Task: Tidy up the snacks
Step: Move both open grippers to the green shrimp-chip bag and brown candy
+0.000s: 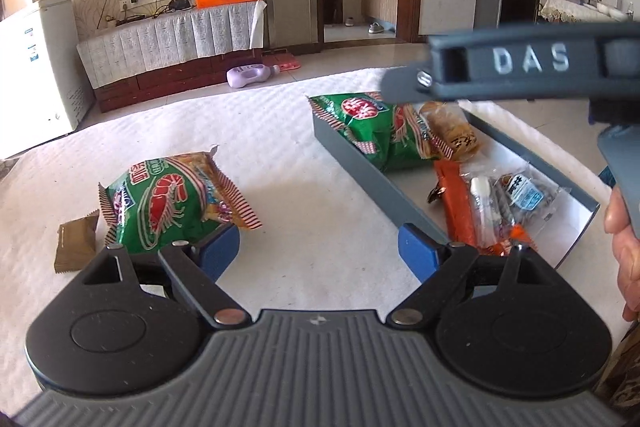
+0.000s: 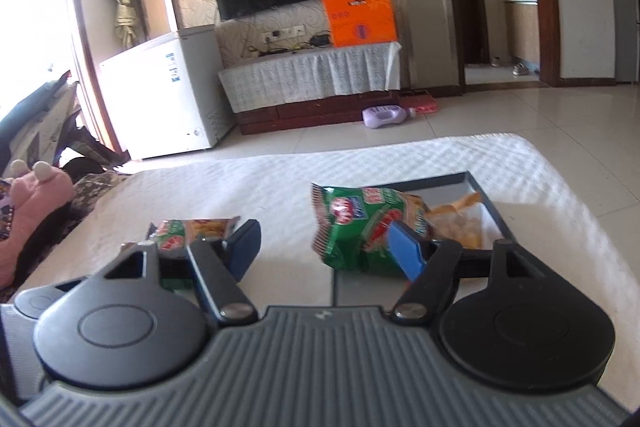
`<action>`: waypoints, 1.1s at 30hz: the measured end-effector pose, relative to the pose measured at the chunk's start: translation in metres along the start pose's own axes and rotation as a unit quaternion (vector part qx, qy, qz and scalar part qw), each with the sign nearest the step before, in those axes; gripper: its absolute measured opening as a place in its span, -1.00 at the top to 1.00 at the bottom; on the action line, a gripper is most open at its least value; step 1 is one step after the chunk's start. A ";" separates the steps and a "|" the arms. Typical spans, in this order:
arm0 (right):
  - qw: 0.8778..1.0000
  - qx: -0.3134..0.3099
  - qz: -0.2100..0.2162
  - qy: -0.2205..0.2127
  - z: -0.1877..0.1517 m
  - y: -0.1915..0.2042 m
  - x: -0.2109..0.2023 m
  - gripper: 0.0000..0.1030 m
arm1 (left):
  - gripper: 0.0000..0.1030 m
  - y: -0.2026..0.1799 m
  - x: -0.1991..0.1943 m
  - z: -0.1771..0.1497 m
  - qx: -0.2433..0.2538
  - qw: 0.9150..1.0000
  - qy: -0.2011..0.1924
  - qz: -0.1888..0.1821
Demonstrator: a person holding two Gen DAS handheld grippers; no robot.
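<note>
A grey tray (image 1: 360, 163) on the white cloth holds a green shrimp-chip bag (image 1: 376, 131), a yellow snack pack (image 1: 452, 131), an orange stick pack (image 1: 456, 203) and small clear packets (image 1: 516, 199). A second green shrimp-chip bag (image 1: 172, 203) and a small brown packet (image 1: 76, 243) lie on the cloth left of the tray. My left gripper (image 1: 320, 255) is open and empty between the loose bag and the tray. My right gripper (image 2: 324, 247) is open and empty, above the tray (image 2: 496, 211), near its green bag (image 2: 360, 227). The loose bag (image 2: 188, 231) shows at its left.
The white cloth (image 1: 280, 131) covers the table. The right gripper's body (image 1: 520, 63) crosses the left wrist view above the tray. A purple bottle (image 1: 252, 75) lies on the floor beyond. A white freezer (image 2: 168, 95) and TV stand (image 2: 312, 83) are behind.
</note>
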State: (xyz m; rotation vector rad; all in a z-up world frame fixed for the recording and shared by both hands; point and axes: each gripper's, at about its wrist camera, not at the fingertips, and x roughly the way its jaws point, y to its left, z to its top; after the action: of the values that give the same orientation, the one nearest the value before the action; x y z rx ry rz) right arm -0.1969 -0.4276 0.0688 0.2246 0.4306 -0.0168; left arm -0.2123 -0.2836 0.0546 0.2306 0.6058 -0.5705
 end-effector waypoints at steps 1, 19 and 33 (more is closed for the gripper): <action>1.000 -0.003 0.009 -0.003 0.001 0.006 0.002 -0.55 | -0.74 0.002 0.000 -0.001 0.002 1.000 0.001 0.001; 0.994 -0.059 0.082 0.043 -0.012 0.094 0.053 -0.58 | -0.77 0.082 -0.008 -0.015 -0.040 0.997 0.039 0.062; 0.993 -0.074 0.074 0.059 -0.023 0.114 0.087 -0.77 | -0.77 0.153 -0.014 -0.017 -0.090 0.988 0.045 0.116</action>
State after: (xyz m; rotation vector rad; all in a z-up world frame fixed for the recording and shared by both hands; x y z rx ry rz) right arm -0.1199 -0.3083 0.0369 0.1112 0.5291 0.1743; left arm -0.1429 -0.1454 0.0560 0.1543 0.7039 -0.2797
